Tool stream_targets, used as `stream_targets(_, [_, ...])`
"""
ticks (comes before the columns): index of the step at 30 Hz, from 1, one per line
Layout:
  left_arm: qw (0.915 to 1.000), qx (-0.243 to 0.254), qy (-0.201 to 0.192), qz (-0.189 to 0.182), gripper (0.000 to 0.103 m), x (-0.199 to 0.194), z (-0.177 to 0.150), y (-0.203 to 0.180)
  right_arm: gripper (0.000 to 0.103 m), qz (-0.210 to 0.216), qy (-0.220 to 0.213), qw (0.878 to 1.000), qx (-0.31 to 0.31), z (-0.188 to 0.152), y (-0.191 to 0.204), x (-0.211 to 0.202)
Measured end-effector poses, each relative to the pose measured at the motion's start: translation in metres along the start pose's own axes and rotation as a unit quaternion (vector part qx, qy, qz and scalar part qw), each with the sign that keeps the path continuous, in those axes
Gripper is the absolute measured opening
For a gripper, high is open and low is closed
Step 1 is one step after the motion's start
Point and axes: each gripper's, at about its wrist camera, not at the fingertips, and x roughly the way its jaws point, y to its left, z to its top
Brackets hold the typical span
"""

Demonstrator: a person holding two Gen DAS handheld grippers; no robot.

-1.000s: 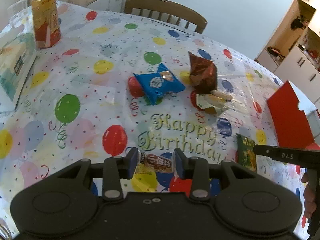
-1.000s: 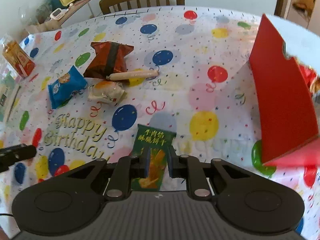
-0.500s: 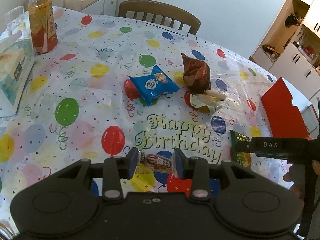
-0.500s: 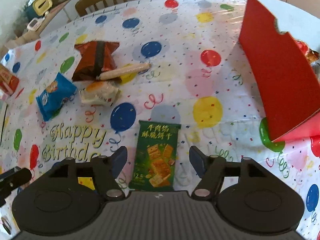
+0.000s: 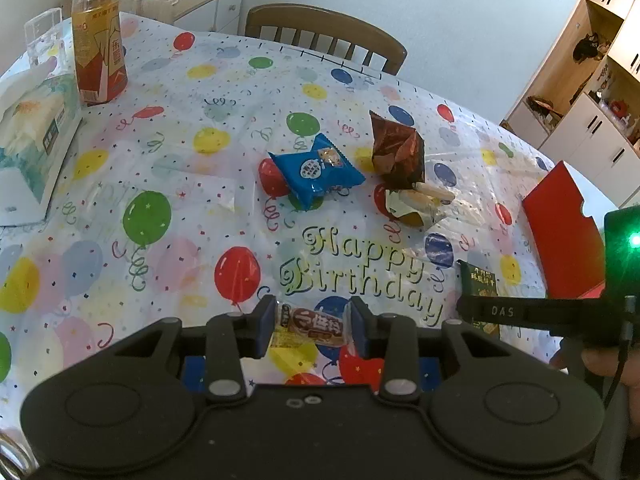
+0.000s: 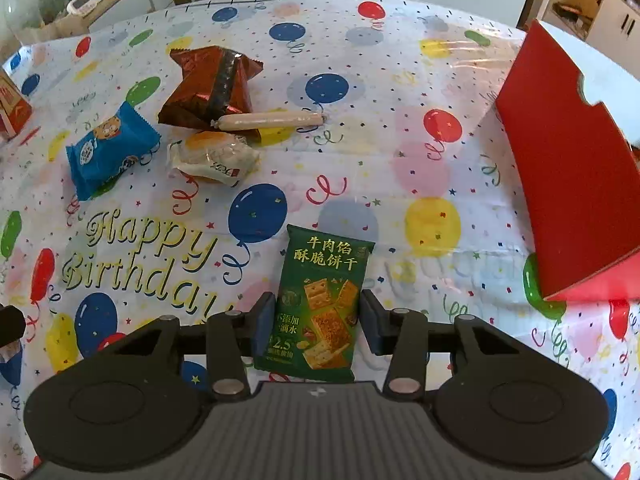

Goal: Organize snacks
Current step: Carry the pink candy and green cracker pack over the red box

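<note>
Left wrist view: the left gripper [image 5: 312, 326] is clamped on a small brown-wrapped snack bar [image 5: 310, 325], held crosswise between the pads above the balloon tablecloth [image 5: 168, 160]. Beyond it lie a blue cookie packet [image 5: 318, 170], a brown foil bag [image 5: 398, 152], a sausage stick [image 5: 434, 191] and a clear-wrapped bun [image 5: 412, 210]. Bottle [image 5: 98, 40] and tissue box [image 5: 32, 140] at far left. Red box [image 5: 560, 236] at right.

Right wrist view: the right gripper [image 6: 316, 324] straddles a green cracker packet [image 6: 320, 300] lying flat on the cloth; jaws closing, left pad at the packet's edge, right pad just clear. Red box [image 6: 568, 168] stands well to the right.
</note>
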Motion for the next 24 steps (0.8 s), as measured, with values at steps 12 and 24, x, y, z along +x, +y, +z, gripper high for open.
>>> stream_targets(12, [0.9991, 0.037, -0.006, -0.022, 0.036, -0.009, 0.006, -0.033, 0.044, 0.034, -0.031, 0.999, 0.019, -0.009, -0.040, -0.062])
stream_targets(24, [0.9903, 0.107, -0.038, -0.080, 0.036, -0.027, 0.032, -0.134, 0.044, 0.032, -0.095, 0.994, 0.036, 0.011, -0.126, -0.133])
